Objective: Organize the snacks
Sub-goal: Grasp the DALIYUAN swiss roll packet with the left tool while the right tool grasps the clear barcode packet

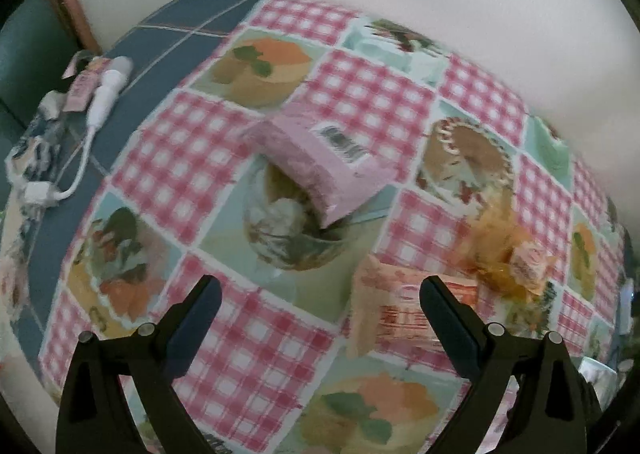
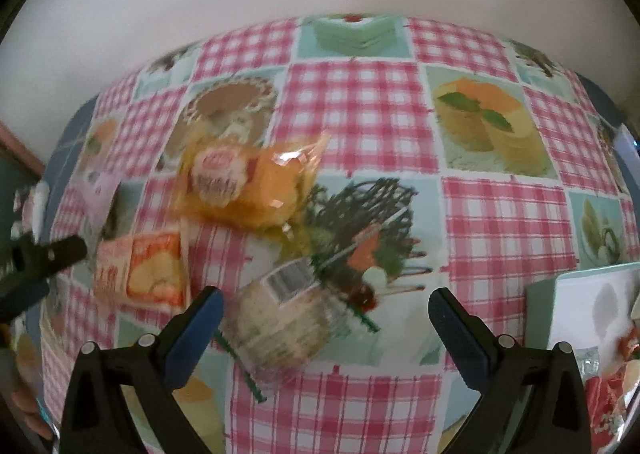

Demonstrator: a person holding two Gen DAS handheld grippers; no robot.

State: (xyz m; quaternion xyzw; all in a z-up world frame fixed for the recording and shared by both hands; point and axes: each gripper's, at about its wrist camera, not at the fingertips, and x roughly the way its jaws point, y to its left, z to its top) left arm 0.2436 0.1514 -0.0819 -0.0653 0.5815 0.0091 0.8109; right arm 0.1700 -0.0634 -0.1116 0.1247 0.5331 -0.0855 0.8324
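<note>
**Ana:** Snacks lie loose on the desk (image 2: 360, 101), none gathered yet: a clear-wrapped pale cake (image 2: 280, 318) just ahead of the right tongs (image 2: 326, 314), an orange-wrapped cake (image 2: 244, 185) beyond it, and an orange-and-cream packet (image 2: 140, 274) to their left.

**Ben:** And the pink packet (image 1: 316, 161)?

**Ana:** Farther out in the left view, lying flat by itself. Both tongs are spread wide with nothing between their jaws. The left tongs (image 1: 320, 318) hover above the cloth, the orange-and-cream packet just off their right jaw.

**Ben:** So which step?

**Ana:** I'd judge the approach to a first pick. The right tongs need to drop and centre on the pale cake, then close gently, since the wrapper looks soft and crinkly.

**Ben:** Anything in the way?

**Ana:** The snacks crowd close, perhaps touching; blur hides it. A white box (image 2: 584, 306) sits at the right edge, possibly the destination. A white corded device (image 1: 106, 89) lies well clear at far left.
</note>
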